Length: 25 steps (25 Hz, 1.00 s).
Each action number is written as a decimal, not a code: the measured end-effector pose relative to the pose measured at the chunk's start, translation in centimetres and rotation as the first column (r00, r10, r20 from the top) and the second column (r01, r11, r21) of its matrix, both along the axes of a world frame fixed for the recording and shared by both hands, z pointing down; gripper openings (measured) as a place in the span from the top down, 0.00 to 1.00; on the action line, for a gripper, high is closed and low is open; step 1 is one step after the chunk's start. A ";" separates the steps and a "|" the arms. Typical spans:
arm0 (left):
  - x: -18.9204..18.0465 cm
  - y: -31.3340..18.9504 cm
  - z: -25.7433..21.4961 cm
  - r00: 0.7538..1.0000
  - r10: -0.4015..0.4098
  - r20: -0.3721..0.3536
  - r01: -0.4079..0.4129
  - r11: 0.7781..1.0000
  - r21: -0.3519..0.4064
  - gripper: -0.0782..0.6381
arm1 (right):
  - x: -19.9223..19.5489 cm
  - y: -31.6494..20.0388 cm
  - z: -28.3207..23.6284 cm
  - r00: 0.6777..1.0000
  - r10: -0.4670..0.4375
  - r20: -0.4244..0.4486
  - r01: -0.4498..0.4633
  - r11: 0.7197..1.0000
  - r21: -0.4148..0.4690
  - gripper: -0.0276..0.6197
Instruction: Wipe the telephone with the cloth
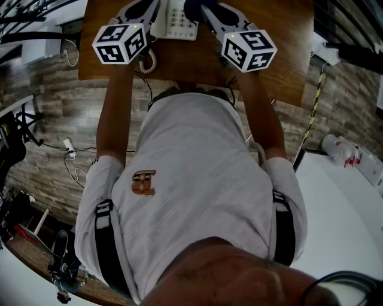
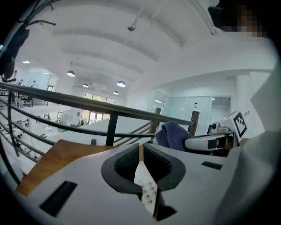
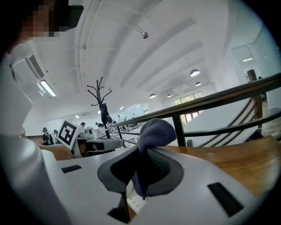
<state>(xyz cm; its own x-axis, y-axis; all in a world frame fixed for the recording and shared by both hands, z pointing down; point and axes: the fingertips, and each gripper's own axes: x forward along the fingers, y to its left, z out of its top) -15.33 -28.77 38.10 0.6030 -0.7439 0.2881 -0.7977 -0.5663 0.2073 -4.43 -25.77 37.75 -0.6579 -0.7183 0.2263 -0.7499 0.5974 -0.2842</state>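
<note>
A white telephone [image 1: 176, 21] lies on the wooden table [image 1: 281, 60] at the top of the head view, between the two grippers. My right gripper [image 1: 206, 9] is shut on a dark blue cloth [image 3: 153, 132], which bulges out above its jaws; the cloth [image 1: 194, 7] hangs at the phone's right edge. My left gripper [image 1: 145, 7] hovers over the phone's left side with its jaws shut and nothing held. Through the slit under the left jaws the phone's keypad [image 2: 147, 186] shows. A patch of the phone [image 3: 134, 200] also shows below the right jaws.
The phone's coiled cord [image 1: 148, 61] lies on the table near the left gripper. A dark metal railing [image 2: 112, 127] runs behind the table's far edge. A white table [image 1: 341, 197] with a bottle [image 1: 338, 149] stands to my right. Cables [image 1: 70, 149] lie on the floor.
</note>
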 end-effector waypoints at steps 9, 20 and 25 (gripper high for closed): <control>2.3 2.3 -9.0 0.995 0.064 -0.071 -0.039 0.951 0.305 0.86 | -0.8 1.0 -7.2 0.993 -0.071 0.089 0.047 0.967 0.250 0.86; 2.4 4.2 -12.6 0.996 0.046 -0.081 -0.007 0.905 0.426 0.87 | -1.5 3.3 -10.5 0.989 -0.138 0.055 0.101 0.898 0.428 0.86; 2.9 4.7 -13.1 0.995 0.057 -0.083 -0.015 0.898 0.440 0.87 | -1.0 3.7 -11.1 0.990 -0.131 0.049 0.095 0.888 0.450 0.86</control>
